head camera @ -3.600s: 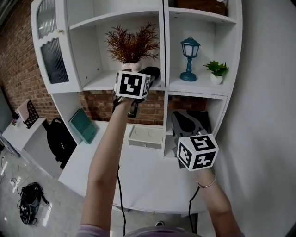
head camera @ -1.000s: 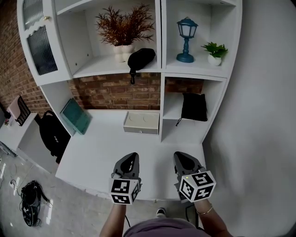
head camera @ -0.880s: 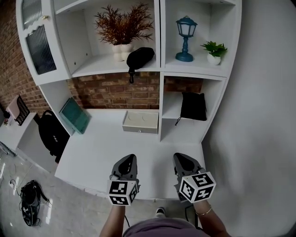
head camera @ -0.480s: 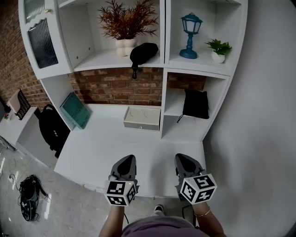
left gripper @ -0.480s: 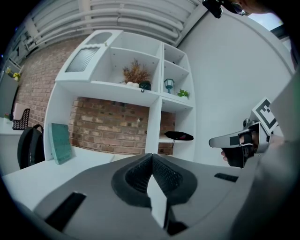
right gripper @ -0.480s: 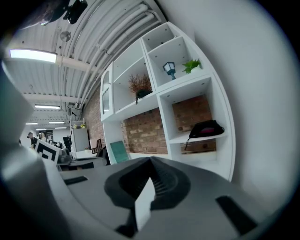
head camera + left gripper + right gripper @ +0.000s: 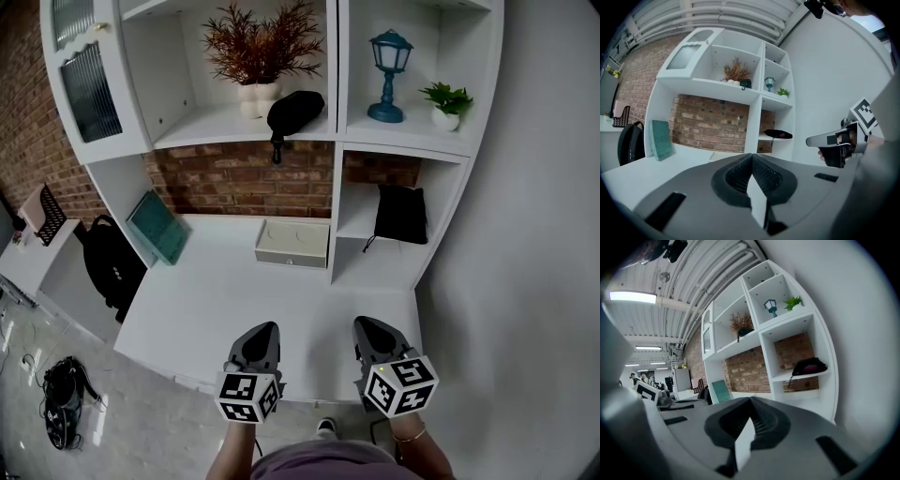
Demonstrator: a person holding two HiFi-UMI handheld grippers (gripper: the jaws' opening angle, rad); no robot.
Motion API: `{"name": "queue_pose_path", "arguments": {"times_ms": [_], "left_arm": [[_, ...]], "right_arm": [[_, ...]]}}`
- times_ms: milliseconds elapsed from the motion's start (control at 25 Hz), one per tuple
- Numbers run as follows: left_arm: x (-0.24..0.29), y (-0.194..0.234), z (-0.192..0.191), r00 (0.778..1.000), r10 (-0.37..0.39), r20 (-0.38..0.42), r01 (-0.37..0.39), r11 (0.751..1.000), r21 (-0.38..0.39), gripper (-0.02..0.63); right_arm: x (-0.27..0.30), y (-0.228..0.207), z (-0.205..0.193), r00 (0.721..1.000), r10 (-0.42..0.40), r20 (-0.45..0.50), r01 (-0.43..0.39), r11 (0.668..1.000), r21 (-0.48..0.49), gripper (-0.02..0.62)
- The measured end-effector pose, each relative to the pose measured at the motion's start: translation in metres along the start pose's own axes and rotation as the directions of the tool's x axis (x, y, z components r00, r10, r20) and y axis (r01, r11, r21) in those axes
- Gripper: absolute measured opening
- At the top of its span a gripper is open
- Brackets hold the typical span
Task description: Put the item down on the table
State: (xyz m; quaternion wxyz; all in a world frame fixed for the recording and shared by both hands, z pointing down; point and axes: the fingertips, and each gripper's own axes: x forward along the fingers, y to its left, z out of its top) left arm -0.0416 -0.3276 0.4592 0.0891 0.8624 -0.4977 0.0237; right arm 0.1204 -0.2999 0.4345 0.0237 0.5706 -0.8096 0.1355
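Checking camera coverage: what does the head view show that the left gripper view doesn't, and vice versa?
Head view only: the floor with a black bag. Left gripper view only: ceiling pipes, and that the left gripper is shut on nothing. Both: white shelves, dried plant, blue lamp, teal book, black pouch in the cubby.

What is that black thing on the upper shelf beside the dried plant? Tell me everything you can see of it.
It is a small black pouch, soft and rounded, and it looks like fabric. It lies on its side at the front of the upper left shelf, just right of the white pot that holds the dried plant, close to it or touching it. A short black strap hangs from its lower end over the shelf edge, in front of the brick wall.
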Motion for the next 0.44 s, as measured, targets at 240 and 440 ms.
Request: {"name": "queue_pose_path", "arguments": {"times_ms": [240, 440], "left_arm": [[-0.0008, 0.0029, -0.0014, 1.0, 0.006, 0.002, -0.006, 1.0, -0.018, 0.002], [0.0035, 0.0039, 0.0, 1.0, 0.007, 0.004, -0.007, 1.0, -0.015, 0.002]], "right_arm": [[0.0027, 0.0006, 0.0016, 1.0, 0.003, 0.0, -0.003, 1.0, -0.005, 0.001], [0.0058, -0.0012, 0.0022, 1.0, 0.002, 0.004, -0.002, 1.0, 0.0, 0.0]]}}
